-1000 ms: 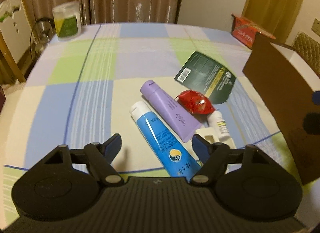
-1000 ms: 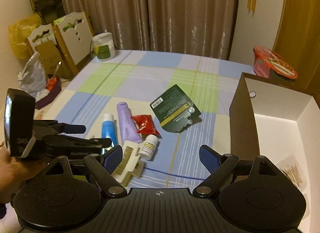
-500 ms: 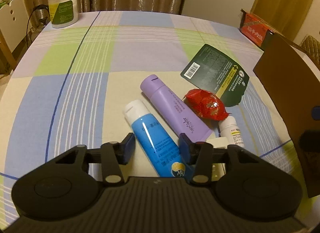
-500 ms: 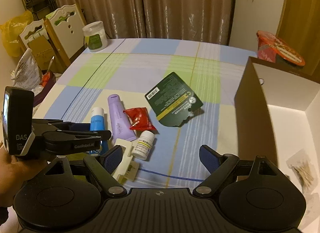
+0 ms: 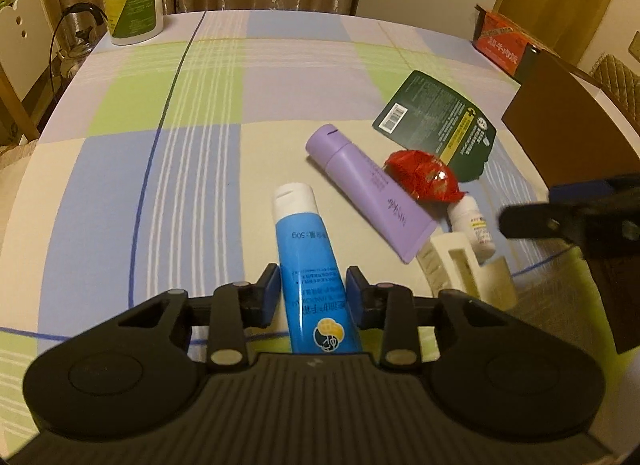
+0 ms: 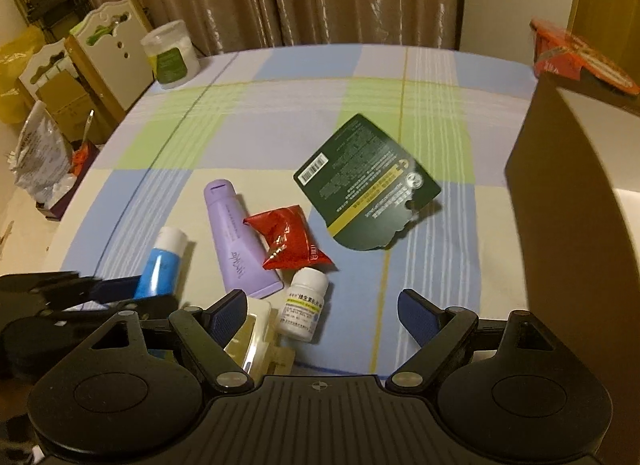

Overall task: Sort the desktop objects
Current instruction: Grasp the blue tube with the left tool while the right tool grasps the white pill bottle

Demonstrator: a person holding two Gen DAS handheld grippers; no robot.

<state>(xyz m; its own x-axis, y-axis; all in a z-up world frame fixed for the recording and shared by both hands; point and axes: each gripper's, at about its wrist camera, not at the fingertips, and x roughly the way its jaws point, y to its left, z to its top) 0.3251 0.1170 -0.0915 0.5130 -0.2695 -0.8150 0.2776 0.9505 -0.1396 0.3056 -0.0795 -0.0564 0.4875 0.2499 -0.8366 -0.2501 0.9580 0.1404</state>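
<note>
from the left wrist view, the left gripper (image 5: 312, 292) sits low over the checked counter (image 5: 168, 169) with the blue tube (image 5: 308, 265) lying between its fingers (image 5: 269, 289). the fingers have just been closing and now stand narrow, one on each flank of the tube's lower body. the left pad looks pressed to the tube and the right is at most a sliver off, so i take it as gripped. taking it low on the flat part, away from the white cap, makes sense: that end is thin and gives. just beside it lies the purple tube (image 5: 368, 193), its flat end resting on a cream clip (image 5: 464, 265), with a red wrapper (image 5: 428, 181), a small white bottle (image 5: 474, 225) and a dark green card (image 5: 436, 121) crowded close. the brown box (image 5: 572, 129) stands at the right edge, likely where things get sorted to.

from the right wrist view, the right gripper (image 6: 325, 309) hangs with its fingers (image 6: 418, 315) wide and nothing held, aimed down over the white bottle (image 6: 304, 307) and the clip (image 6: 252, 333). it looks lined up for the next pick while the left gripper (image 6: 120, 289) has the blue tube (image 6: 162, 261). the box wall (image 6: 568, 201) rises close on its right.
</note>
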